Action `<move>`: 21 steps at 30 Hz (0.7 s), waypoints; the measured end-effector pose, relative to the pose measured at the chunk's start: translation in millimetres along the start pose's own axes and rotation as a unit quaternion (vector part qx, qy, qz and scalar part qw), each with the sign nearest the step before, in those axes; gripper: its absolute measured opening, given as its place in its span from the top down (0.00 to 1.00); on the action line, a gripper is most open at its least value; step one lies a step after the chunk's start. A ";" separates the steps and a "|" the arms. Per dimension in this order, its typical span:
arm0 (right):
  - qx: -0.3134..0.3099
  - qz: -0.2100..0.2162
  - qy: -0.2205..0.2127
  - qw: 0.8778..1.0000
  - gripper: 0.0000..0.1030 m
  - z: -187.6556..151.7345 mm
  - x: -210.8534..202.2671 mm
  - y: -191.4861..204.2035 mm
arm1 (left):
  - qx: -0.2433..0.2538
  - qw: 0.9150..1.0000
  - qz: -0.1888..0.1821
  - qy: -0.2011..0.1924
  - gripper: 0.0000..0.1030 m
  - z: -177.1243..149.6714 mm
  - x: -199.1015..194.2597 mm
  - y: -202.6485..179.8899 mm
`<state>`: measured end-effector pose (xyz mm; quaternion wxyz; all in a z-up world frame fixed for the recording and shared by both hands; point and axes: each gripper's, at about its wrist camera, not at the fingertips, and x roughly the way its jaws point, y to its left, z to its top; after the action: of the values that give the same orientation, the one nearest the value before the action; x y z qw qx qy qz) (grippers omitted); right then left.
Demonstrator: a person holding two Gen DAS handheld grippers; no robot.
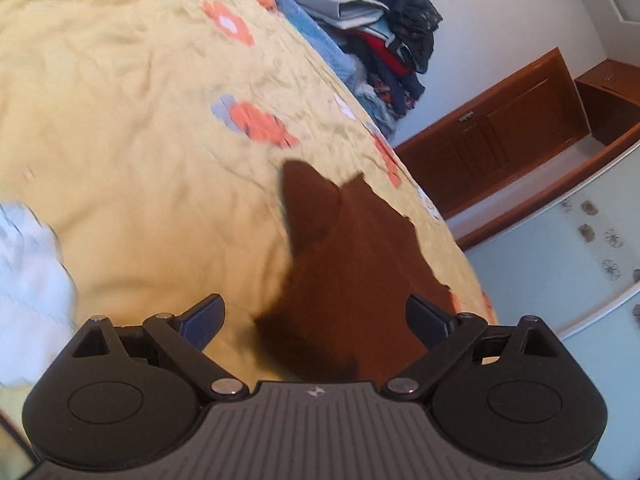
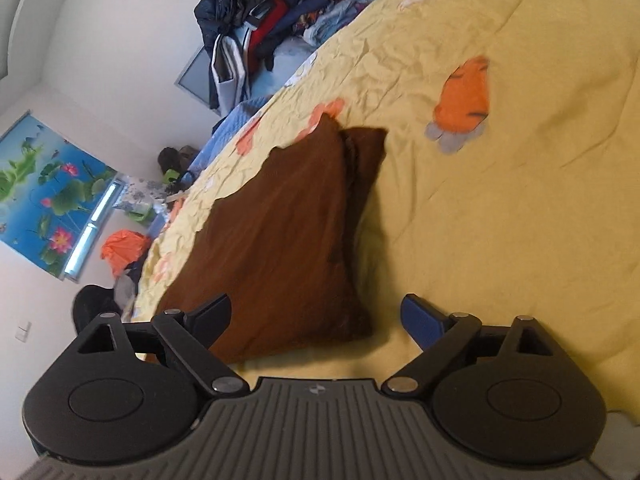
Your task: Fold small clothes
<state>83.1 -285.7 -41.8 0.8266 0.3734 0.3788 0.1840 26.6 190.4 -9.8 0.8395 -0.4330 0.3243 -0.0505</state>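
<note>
A small brown garment (image 1: 344,264) lies on the yellow flowered bedspread (image 1: 140,128), partly folded, with a folded layer on top. My left gripper (image 1: 316,320) hovers just above its near end, jaws wide open, nothing between the pads. In the right wrist view the same brown garment (image 2: 288,236) lies flat on the bedspread (image 2: 500,208) with a narrower flap along its right side. My right gripper (image 2: 316,320) stands open over the garment's near corner, and the pads touch no cloth.
A heap of dark and red clothes (image 1: 384,40) is piled at the far side of the bed, also visible as a clothes heap (image 2: 260,28). A white cloth (image 1: 28,292) lies at the left. A brown wooden cabinet (image 1: 520,128) stands past the bed's edge.
</note>
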 end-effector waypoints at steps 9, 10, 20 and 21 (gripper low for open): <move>0.044 0.036 0.062 0.996 0.80 15.9 58.4 1.4 | 0.003 0.998 0.049 0.046 0.93 -2.8 35.4 -11.3; 0.044 0.035 0.063 0.996 0.80 15.9 57.5 2.6 | 0.015 0.998 0.052 0.045 0.93 -2.4 32.9 -14.8; -0.045 0.051 0.085 0.994 0.82 -20.7 -18.7 38.1 | 0.073 0.995 0.020 0.063 0.94 -30.9 -60.8 -20.8; -0.049 0.041 0.093 0.994 0.82 -29.6 -25.5 34.4 | 0.087 0.993 0.042 0.067 0.93 -38.3 -63.8 -11.1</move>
<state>43.4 -264.0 -16.1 0.7970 0.3285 0.4289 0.2700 -43.8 180.3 14.8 0.8514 -0.3402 0.3927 -0.0718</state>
